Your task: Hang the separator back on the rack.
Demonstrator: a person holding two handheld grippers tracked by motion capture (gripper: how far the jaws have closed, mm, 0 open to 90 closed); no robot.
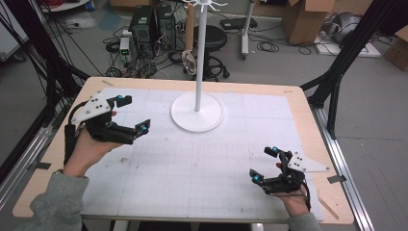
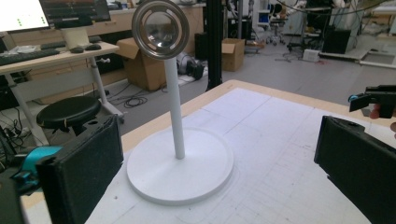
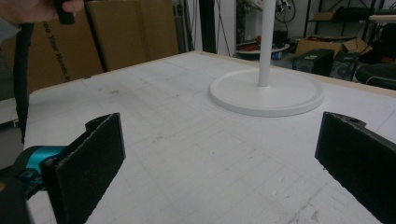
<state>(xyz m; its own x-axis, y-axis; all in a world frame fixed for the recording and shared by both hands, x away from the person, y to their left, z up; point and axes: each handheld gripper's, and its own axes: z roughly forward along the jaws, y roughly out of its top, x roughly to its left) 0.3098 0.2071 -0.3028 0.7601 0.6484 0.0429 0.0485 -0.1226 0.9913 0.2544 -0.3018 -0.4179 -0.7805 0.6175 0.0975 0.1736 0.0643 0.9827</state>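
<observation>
Item one, the table point(image 1: 62, 187): we record a pale wooden top under a white gridded mat, taking up most of the high view.

Item two, the white stand point(image 1: 197, 111): a round base at upper centre of the frame, its pole rising straight up. A round metal strainer point(image 2: 160, 29) hangs near the top, seen face-on in the left gripper view; its wooden handle point(image 1: 189, 26) runs down alongside the pole. How it is hooked on we cannot make out, the top being cropped.

Item three, the left gripper point(image 1: 131, 114): centre-left of the frame, jaws spread wide with nothing between them. The stand lies just to its right and slightly above, so we judge this hand the nearer; any reach must go upward along the pole.

Item four, the right gripper point(image 1: 266, 164): lower right, jaws likewise wide and empty, well apart from the stand.
</observation>
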